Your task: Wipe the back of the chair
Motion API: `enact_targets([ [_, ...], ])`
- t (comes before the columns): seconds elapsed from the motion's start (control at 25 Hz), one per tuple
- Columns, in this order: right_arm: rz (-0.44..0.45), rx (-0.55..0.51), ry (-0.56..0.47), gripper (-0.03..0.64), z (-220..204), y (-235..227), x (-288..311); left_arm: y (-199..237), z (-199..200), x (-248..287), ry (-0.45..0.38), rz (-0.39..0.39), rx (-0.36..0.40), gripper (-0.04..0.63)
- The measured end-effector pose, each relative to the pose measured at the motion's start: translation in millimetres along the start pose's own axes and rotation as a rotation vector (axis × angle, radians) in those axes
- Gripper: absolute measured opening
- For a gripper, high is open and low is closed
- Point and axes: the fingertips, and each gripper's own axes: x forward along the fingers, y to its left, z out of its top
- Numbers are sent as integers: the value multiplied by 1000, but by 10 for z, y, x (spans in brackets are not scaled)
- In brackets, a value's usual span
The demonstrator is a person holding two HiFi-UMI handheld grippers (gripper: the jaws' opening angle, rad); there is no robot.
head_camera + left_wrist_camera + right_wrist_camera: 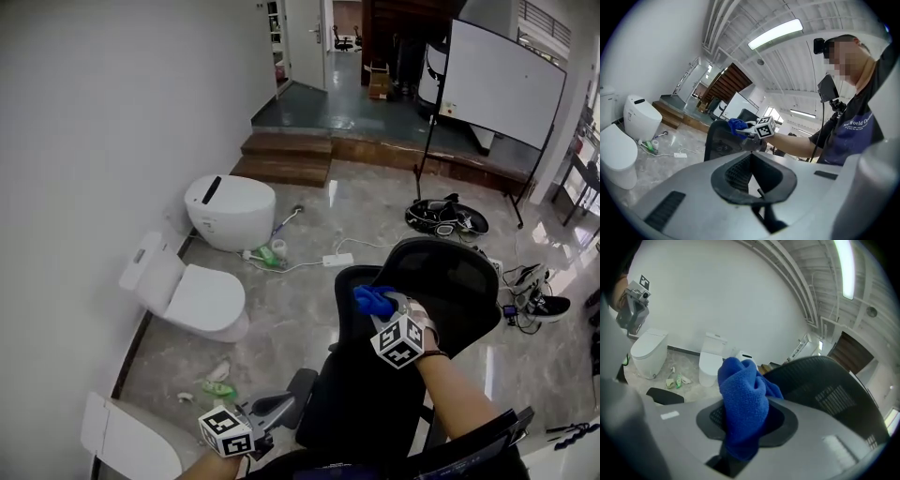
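Head view: the right gripper (379, 302) holds a blue cloth (371, 299) at the top edge of the black mesh chair back (455, 281), and the left gripper (273, 407) hangs low near an armrest (302, 382). Left gripper view: its fingers are pressed together and empty. White print on the person's shirt (855, 136) begins "New". Right gripper view: the fingers clamp the bunched cloth.

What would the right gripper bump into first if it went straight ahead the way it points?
Most likely the black mesh chair back: the blue cloth in the right gripper's fingers sits right at its edge. Depth is unclear; past that edge, only floor near a white toilet shows.
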Motion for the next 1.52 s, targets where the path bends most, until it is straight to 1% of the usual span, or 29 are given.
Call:
enact_targets([
  [0.16, -76, 86, 83, 117, -564, -414, -287, -172, 23, 312, 21, -59, 4, 3],
  [0.36, -198, 162, 187, 117, -1405, -899, -1055, -644, -22, 880, 68, -179, 22, 3],
  [0.56, -271, 194, 256, 117, -2128, -1050, -1766, -1062, -157, 1486, 115, -307, 37, 3],
  [0.64, -283, 215, 255, 117, -2262, -1049, -1927, -1158, -201, 1628, 121, -331, 32, 3],
  [0.68, -277, 227, 240, 117, -2261, -1018, -1945, -1176, -220, 1661, 122, -334, 28, 3],
  [0.76, -234, 229, 194, 117, -2126, -860, -1833, -1157, -262, 1646, 121, -329, 24, 3],
  [0.88, -148, 178, 120, 117, -1708, -468, -1355, -977, -303, 1442, 113, -290, 19, 3],
  [1.0, -76, 114, 45, 117, -1148, -91, -684, -627, -280, 1104, 95, -207, 1, 3],
  [1.12, -41, 38, -27, 117, -553, 201, -110, -269, -242, 662, 74, -104, -17, 3],
  [1.24, -46, -8, -83, 117, -60, 445, 319, 29, -243, 174, 51, -10, -36, 3],
  [1.32, -72, -33, -107, 118, 205, 558, 580, 229, -249, -116, 33, 34, -44, 3],
  [1.4, -113, -46, -125, 118, 383, 565, 776, 377, -253, -305, 22, 65, -53, 3],
  [1.52, -187, -44, -141, 118, 509, 460, 930, 483, -280, -466, 23, 94, -64, 3],
])
